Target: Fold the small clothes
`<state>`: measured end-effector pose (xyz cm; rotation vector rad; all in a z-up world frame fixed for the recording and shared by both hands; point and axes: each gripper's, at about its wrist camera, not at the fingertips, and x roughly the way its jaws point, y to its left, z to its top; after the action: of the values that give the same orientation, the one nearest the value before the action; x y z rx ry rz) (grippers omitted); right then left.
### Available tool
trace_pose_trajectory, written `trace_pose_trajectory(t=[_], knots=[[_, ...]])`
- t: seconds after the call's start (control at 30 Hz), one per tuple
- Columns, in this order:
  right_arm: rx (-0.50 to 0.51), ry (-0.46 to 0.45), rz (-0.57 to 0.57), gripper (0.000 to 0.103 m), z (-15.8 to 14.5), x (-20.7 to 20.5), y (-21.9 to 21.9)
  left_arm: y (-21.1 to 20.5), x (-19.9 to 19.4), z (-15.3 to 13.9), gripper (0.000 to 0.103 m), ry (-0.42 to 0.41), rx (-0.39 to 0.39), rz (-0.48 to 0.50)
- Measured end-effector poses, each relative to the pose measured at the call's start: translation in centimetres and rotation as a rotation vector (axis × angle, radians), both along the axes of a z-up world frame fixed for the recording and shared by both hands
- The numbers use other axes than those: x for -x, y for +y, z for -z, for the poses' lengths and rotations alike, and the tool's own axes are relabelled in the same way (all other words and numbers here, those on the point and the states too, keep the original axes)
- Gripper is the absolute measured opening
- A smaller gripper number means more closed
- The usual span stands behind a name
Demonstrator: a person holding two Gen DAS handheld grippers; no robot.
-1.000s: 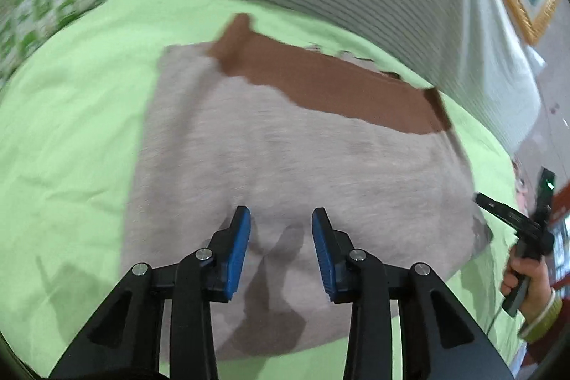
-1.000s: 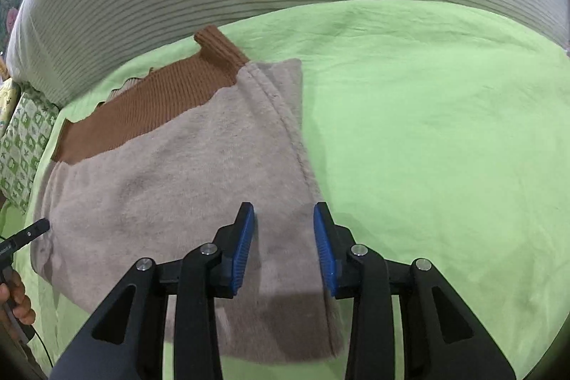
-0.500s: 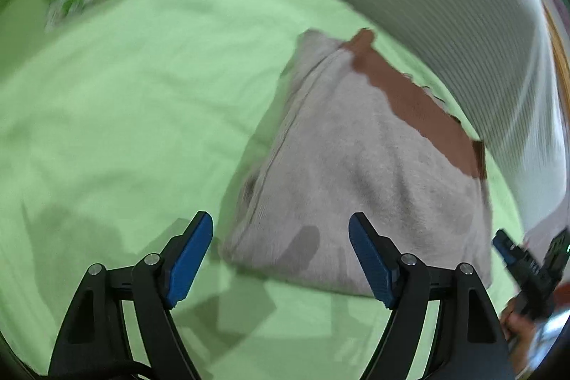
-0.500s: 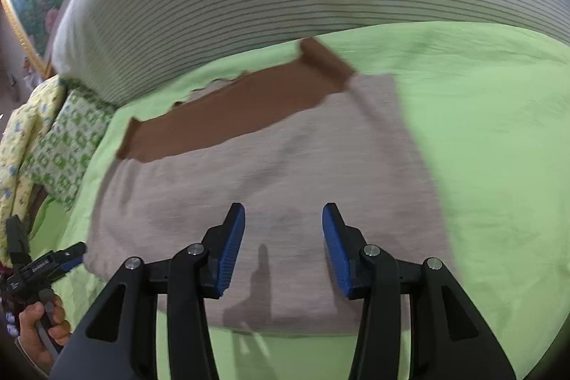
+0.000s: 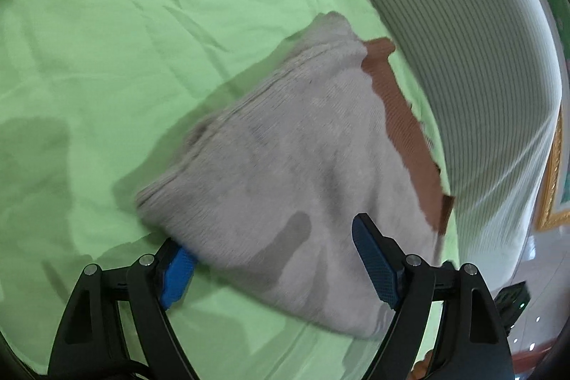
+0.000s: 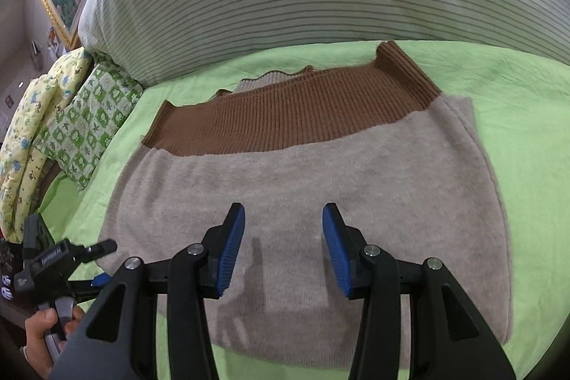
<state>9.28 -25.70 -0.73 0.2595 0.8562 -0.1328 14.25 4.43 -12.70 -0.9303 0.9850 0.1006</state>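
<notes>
Left gripper (image 5: 274, 262) spread wide, straddling folded sweater (image 6: 306, 187) corner on bed (image 6: 527, 116) for next fold; right gripper (image 6: 283, 248) hovers spread, empty.

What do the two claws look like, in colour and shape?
Both the left claw and the right claw have matte black angular arms with triangular cut-outs and silver round screws. Their fingers carry blue textured pads.
</notes>
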Motion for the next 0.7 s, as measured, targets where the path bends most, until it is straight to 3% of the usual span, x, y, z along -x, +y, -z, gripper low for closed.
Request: trace_pose_trajectory(t=[0.07, 0.17, 0.23, 0.4, 0.53, 0.7], knots=[[0.014, 0.021, 0.008, 0.046, 0.4, -0.5, -0.1, -0.3, -0.5, 0.0, 0.080, -0.010, -0.004, -0.007], [0.006, 0.041, -0.005, 0.031, 1.1, -1.1, -0.4, -0.8, -1.0, 0.0, 0.066, -0.023, -0.014, -0.004], [0.011, 0.056, -0.016, 0.025, 1.6, -1.6, -0.4, -1.0, -1.4, 0.0, 0.047, -0.036, -0.016, 0.016], [0.011, 0.115, -0.017, 0.017, 3.6, -2.3, -0.9, -1.0, -1.6, -0.9, 0.014, -0.078, -0.040, 0.052], [-0.001, 0.115, -0.017, 0.015, 4.4, -2.1, -1.4, -2.0, -1.8, -3.4, 0.011, -0.152, -0.081, 0.106], [-0.029, 0.104, -0.008, 0.015, 4.3, -1.9, -1.8, -5.6, -2.1, -8.7, 0.009, -0.304, -0.120, 0.244]])
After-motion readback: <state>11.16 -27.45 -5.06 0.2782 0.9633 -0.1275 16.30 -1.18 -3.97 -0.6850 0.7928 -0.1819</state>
